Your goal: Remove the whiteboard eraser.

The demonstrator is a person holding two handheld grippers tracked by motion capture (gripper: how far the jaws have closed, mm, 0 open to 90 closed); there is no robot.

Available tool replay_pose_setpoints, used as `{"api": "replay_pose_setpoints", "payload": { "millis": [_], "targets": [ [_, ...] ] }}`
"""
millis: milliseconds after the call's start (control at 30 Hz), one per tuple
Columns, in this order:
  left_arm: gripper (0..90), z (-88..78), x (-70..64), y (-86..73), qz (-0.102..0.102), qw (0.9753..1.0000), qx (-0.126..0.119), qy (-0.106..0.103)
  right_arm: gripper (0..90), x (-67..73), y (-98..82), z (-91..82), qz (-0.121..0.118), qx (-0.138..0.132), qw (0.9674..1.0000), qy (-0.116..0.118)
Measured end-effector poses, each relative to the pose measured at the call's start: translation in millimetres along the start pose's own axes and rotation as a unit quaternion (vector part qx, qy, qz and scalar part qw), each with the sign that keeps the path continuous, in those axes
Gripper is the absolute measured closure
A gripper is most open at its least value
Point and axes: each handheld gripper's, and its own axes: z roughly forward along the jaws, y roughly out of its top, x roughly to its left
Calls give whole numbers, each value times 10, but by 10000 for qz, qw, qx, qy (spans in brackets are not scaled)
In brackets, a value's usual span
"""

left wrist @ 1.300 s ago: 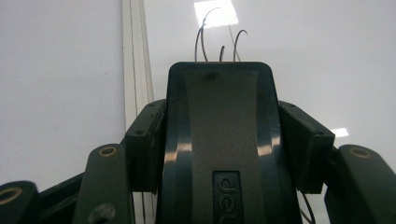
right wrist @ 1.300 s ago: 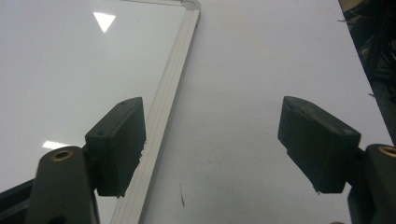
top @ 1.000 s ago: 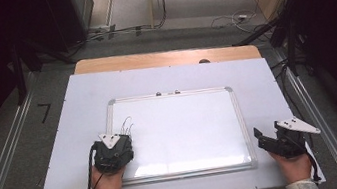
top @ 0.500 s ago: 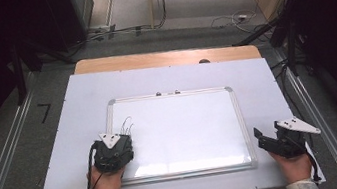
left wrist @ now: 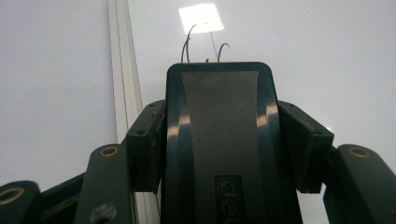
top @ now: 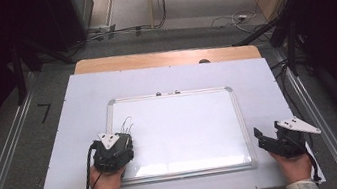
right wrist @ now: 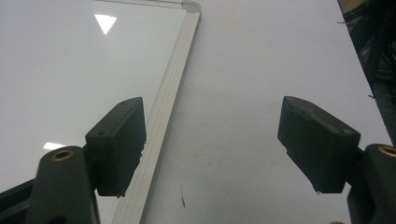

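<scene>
I have the left gripper at the near-left corner of the whiteboard, its fingers clamped on a black whiteboard eraser with a grey panel on its back and part of a logo low down. The board lies flat in the middle of the white surface, long side toward me. A few thin black pen strokes sit on the board just beyond the eraser, toward the far-left corner, so I judge the step to be wiping them off. To do it well: keep the eraser flat on the board, push forward over the strokes with even pressure, stay inside the left frame rail, and avoid tilting so that one edge digs in or skips. The right gripper hangs over the board's near-right corner, fingers wide apart with nothing between them; one sits over the right frame rail, the other over bare surface. It could press on that rail to stop the board sliding during the wipe. Hard to read: the eraser's felt face is hidden, so I cannot tell whether it touches the board. The strokes are partly cut off behind the eraser in the left gripper view. Glare patches on the board could hide faint marks, and two small dark items on the far frame rail are too small to name.
</scene>
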Motion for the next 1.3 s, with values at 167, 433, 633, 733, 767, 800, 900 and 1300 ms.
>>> {"api": "replay_pose_setpoints", "payload": {
  "millis": [167, 433, 633, 733, 767, 800, 900, 1300],
  "targets": [
    [405, -103, 58, 33, -121, 9997, -210, -63, 222, 0, 0, -2, 5, -2, 10000, 6],
    [405, -289, 176, 67, -291, 9979, -539, -192, 222, -3, 8, -4, -1, -31, 10000, 31],
    [405, -351, 192, 81, -289, 9972, -630, -268, 222, 3, 25, 15, 32, -27, 10000, 48],
    [405, -363, 171, 84, -293, 9969, -655, -310, 222, 10, 30, 26, 32, -20, 10000, 67],
    [405, -366, 164, 84, -281, 9969, -661, -318, 222, 11, 30, 29, 16, -20, 10000, 62],
    [405, -367, 157, 85, -265, 9969, -665, -330, 222, 14, 31, 30, 9, -23, 10000, 67],
    [405, -370, 136, 88, -270, 9968, -671, -326, 222, 15, 34, 26, 13, -27, 10000, 75],
    [405, -336, 119, 90, -246, 9971, -638, -340, 222, 16, 33, 28, 20, -25, 10000, 62]
  ]
}}
